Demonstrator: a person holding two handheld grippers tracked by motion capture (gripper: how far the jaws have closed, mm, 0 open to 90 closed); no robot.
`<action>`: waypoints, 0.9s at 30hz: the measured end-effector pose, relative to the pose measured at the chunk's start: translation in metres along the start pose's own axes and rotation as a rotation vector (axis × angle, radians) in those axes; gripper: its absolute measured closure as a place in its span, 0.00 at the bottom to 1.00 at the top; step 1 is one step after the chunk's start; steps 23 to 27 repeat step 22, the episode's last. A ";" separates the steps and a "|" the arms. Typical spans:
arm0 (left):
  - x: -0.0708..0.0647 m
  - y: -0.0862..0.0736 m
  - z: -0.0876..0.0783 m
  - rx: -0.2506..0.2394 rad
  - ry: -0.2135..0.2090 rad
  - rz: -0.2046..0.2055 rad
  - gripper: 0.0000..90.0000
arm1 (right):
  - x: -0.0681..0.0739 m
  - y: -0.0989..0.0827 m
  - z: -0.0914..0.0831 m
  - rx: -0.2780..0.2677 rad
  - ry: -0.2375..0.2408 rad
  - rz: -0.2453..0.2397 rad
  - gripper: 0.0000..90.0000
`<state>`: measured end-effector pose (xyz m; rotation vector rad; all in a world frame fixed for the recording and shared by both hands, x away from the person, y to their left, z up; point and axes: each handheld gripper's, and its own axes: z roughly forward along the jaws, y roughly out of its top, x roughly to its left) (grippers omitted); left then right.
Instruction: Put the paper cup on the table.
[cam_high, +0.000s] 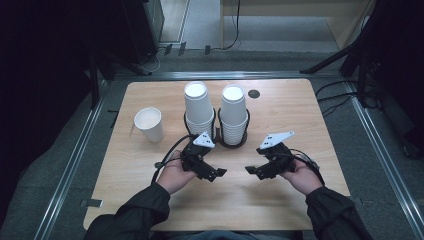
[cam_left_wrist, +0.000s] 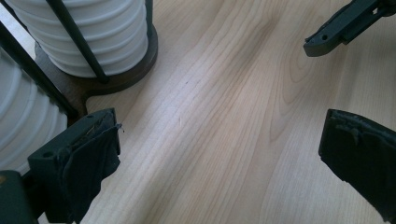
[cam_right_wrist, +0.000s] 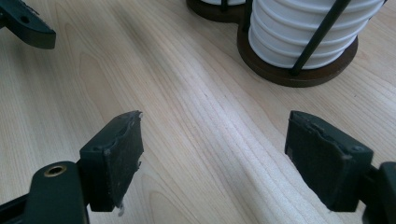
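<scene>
- Two tall stacks of white paper cups sit in a dark double holder (cam_high: 233, 143) at the far middle of the counter (cam_high: 300, 115): the left stack (cam_high: 198, 109) and the right stack (cam_high: 233, 114) look full or nearly so.
- One single cup (cam_high: 149, 124) stands upright on its own, well apart to the left of the holder, mouth up and apparently empty.
- Judging from that, the cup work is at an early or in-between point: one cup is out, the stacks are untouched by either claw, and nothing is being carried.
- The left claw (cam_high: 216, 173) hovers low over bare wood just in front of the holder, its jaws spread wide with nothing between them; the left gripper view shows the holder's base close at its side.
- The right claw (cam_high: 250, 170) mirrors it, jaws also wide and empty, pointing inward toward the left one.
- Both hands rest near the counter's front, tips facing each other, close but apart.
</scene>
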<state>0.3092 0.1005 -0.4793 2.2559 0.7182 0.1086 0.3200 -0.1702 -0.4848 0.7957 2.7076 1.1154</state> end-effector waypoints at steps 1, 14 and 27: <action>0.000 0.000 0.000 -0.002 -0.001 -0.002 0.00 | 0.000 0.000 0.000 0.000 0.000 0.000 0.22; 0.002 -0.001 -0.001 0.003 -0.016 -0.010 0.00 | 0.000 0.000 0.000 0.005 0.005 0.010 0.22; 0.002 -0.002 -0.001 0.007 -0.013 -0.007 0.00 | -0.001 0.000 0.000 -0.001 0.005 0.007 0.22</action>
